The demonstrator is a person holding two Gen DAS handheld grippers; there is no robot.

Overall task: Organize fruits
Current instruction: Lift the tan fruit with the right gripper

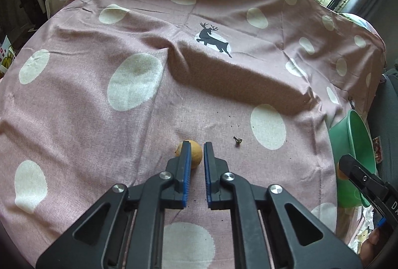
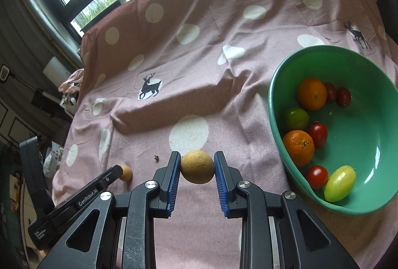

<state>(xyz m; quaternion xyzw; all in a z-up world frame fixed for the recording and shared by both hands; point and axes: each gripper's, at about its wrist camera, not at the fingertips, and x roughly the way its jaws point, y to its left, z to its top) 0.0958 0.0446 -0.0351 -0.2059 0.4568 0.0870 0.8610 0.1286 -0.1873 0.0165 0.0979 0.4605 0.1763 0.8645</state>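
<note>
Your right hand-held gripper (image 2: 197,165) is clamped on a round tan fruit (image 2: 197,166), its blue pads pressing it from both sides just above the pink, white-dotted cloth (image 2: 199,65) that covers the surface. Your left hand-held gripper (image 1: 197,152) has its jaws drawn in to a narrow gap with nothing between them; a smaller tan fruit (image 1: 192,153) lies on the cloth just beyond its left finger. Seen from the right wrist, the left tool's side reads "GenRobot.AI" (image 2: 90,196) and, in smaller print, "Data Acquisition System". The green bowl (image 2: 281,84) sits to the right of the held fruit and holds two oranges (image 2: 312,94), a lime (image 2: 296,118), several red tomatoes (image 2: 318,134) and a yellow-green oval fruit (image 2: 339,183). A black deer print (image 1: 214,38) marks the cloth.
</note>
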